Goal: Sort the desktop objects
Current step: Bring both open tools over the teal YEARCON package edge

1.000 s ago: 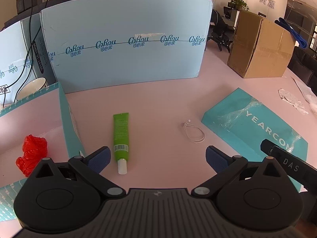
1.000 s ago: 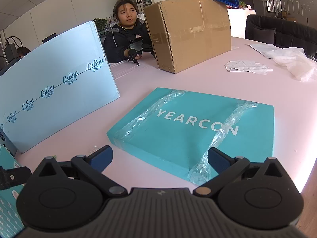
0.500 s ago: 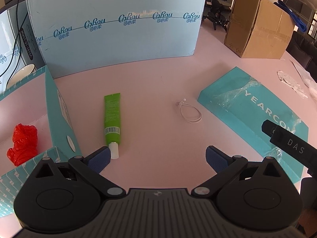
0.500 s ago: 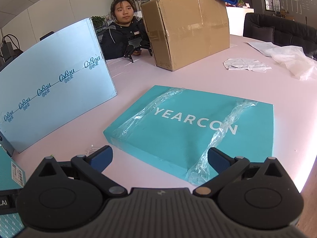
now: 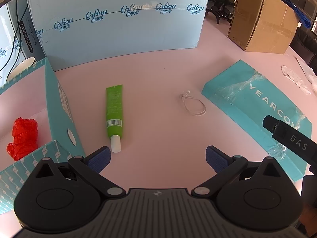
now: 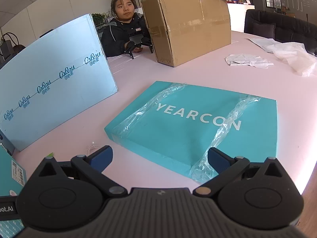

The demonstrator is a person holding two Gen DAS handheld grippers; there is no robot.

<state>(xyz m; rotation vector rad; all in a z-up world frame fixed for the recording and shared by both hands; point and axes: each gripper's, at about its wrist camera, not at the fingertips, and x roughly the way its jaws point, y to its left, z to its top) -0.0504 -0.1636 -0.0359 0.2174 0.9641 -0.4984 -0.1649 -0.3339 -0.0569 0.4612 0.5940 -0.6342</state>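
The approach step is judged in hand: the green tube is seen lying left of centre on the bench, untouched, both the left gripper and right gripper are held with jaws spread and empty, and a shift left is called for next.

bright even daylight, sharp, perhaps edge-warped

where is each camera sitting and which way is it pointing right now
Left wrist: on the left hand-held gripper, angled down at the table; green tube, white loop; its open fingers show.
Right wrist: on the right hand-held gripper, looking low across the table toward the cardboard box; its open fingers show.
Shared: teal YEARCON box, blue panel, cardboard box.
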